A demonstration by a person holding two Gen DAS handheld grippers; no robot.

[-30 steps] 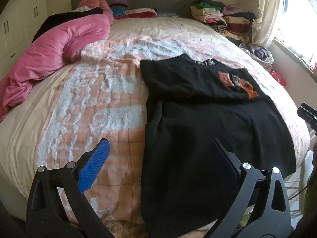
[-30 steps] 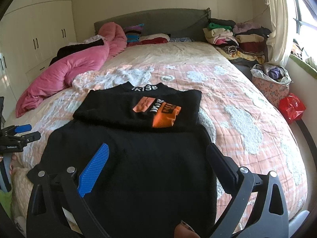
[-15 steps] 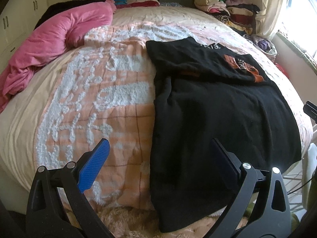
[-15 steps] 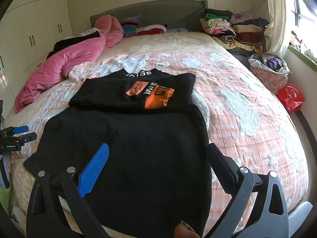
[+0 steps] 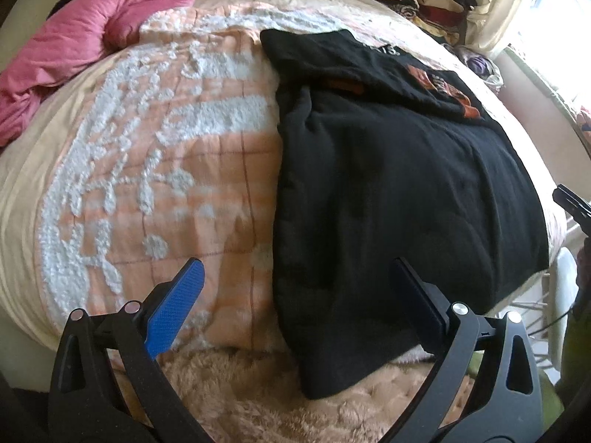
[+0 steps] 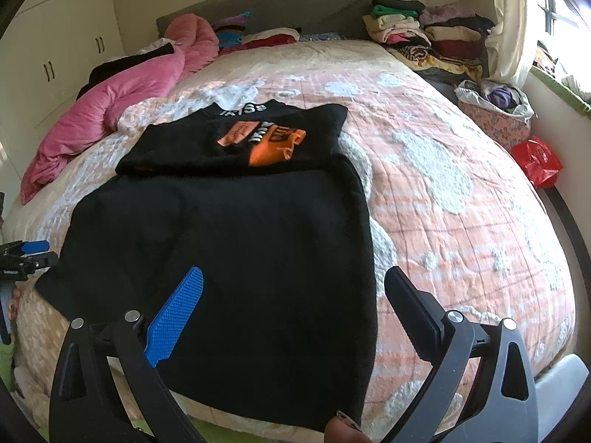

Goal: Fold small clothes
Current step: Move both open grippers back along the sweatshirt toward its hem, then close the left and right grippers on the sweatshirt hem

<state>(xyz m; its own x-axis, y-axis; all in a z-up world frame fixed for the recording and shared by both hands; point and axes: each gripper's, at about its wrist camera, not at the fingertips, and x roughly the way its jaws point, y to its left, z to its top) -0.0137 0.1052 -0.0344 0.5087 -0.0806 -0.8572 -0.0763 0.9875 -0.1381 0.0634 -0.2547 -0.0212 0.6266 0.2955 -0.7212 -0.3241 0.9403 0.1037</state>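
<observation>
A black sweater (image 5: 399, 192) with an orange print lies flat on the bed, its top part folded down over the body; it also shows in the right wrist view (image 6: 236, 243). My left gripper (image 5: 295, 277) is open and empty, hovering over the sweater's near left hem corner. My right gripper (image 6: 293, 284) is open and empty over the sweater's near right hem. The left gripper's tips show at the left edge of the right wrist view (image 6: 26, 254), and the right gripper's tip at the right edge of the left wrist view (image 5: 572, 203).
The bed has a peach and white quilt (image 6: 443, 184). A pink duvet (image 6: 110, 110) lies at the far left. Stacks of folded clothes (image 6: 424, 33) sit at the headboard's right. A basket (image 6: 495, 110) and a red bag (image 6: 539, 162) stand right of the bed.
Both grippers have moved down and closer to the sweater's near hem. Both stay open. The sweater has not moved.
</observation>
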